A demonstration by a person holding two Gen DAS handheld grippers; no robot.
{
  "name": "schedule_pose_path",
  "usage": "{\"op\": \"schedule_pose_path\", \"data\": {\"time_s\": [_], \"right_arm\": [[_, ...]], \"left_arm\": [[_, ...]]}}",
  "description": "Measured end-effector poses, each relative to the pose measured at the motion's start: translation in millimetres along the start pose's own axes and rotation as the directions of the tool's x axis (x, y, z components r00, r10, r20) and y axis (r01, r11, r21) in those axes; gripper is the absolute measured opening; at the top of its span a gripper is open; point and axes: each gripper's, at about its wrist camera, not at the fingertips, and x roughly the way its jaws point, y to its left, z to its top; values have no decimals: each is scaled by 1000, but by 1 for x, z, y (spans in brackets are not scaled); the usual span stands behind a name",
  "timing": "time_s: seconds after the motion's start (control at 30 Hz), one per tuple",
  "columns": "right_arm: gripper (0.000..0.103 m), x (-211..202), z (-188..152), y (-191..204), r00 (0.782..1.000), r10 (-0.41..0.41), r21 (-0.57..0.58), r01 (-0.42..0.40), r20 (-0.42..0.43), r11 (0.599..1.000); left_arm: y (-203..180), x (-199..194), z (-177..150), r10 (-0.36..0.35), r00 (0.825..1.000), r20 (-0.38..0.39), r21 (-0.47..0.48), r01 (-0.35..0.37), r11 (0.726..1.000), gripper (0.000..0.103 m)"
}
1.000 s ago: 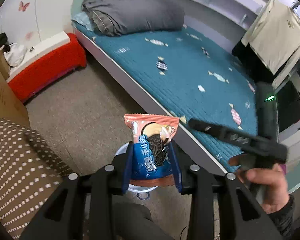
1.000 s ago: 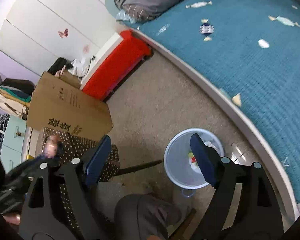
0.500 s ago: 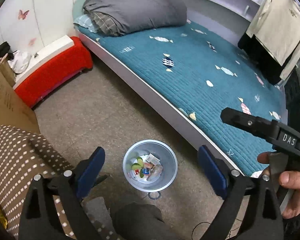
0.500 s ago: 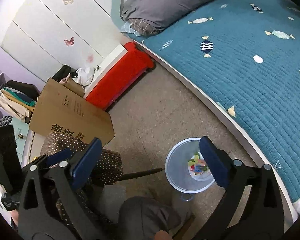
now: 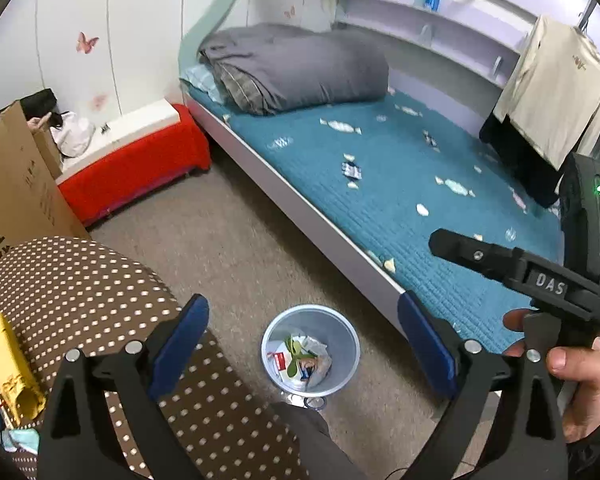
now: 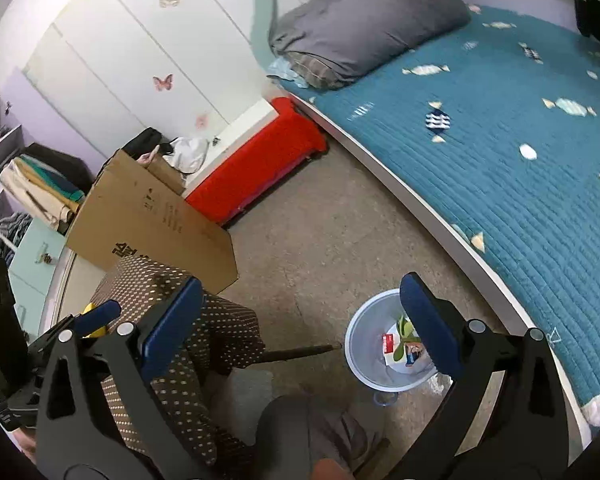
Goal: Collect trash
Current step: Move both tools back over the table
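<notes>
A pale blue trash bin point(image 5: 342, 344) stands on the floor beside the bed, with wrappers and packets point(image 5: 304, 360) lying inside. My left gripper point(image 5: 302, 304) hangs above it, open, with nothing between its blue pads. In the right wrist view my right gripper point(image 6: 302, 284) is also open and empty, up over the floor to the left of the bin point(image 6: 360, 344). A yellow wrapper point(image 5: 12, 364) lies on the brown polka-dot cloth point(image 5: 100, 280) at the lower left. A hand point(image 5: 580, 380) holds the right tool at that view's right edge.
A bed with a teal candy-print quilt point(image 5: 380, 184) runs along the right, a grey duvet point(image 5: 300, 68) at its head. A red bench point(image 5: 132, 168) and a cardboard box point(image 5: 12, 184) stand by the wall. My knee point(image 6: 300, 432) is below the bin.
My left gripper opened and let go of the blue biscuit packet, which now lies in the bin. The right jaws widened. Both hands rose, so the bin looks smaller.
</notes>
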Motion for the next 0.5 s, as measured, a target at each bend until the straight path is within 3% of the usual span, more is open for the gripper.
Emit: {"op": "schedule_pose_path", "data": {"time_s": [0.27, 0.5], "right_arm": [[97, -11, -2, 50, 999, 36, -90, -35, 15, 995], [97, -19, -6, 104, 997, 78, -182, -73, 21, 981]], "left_arm": [[22, -54, -9, 17, 995, 103, -42, -12, 999, 93], [53, -101, -25, 100, 976, 194, -85, -85, 993, 94]]}}
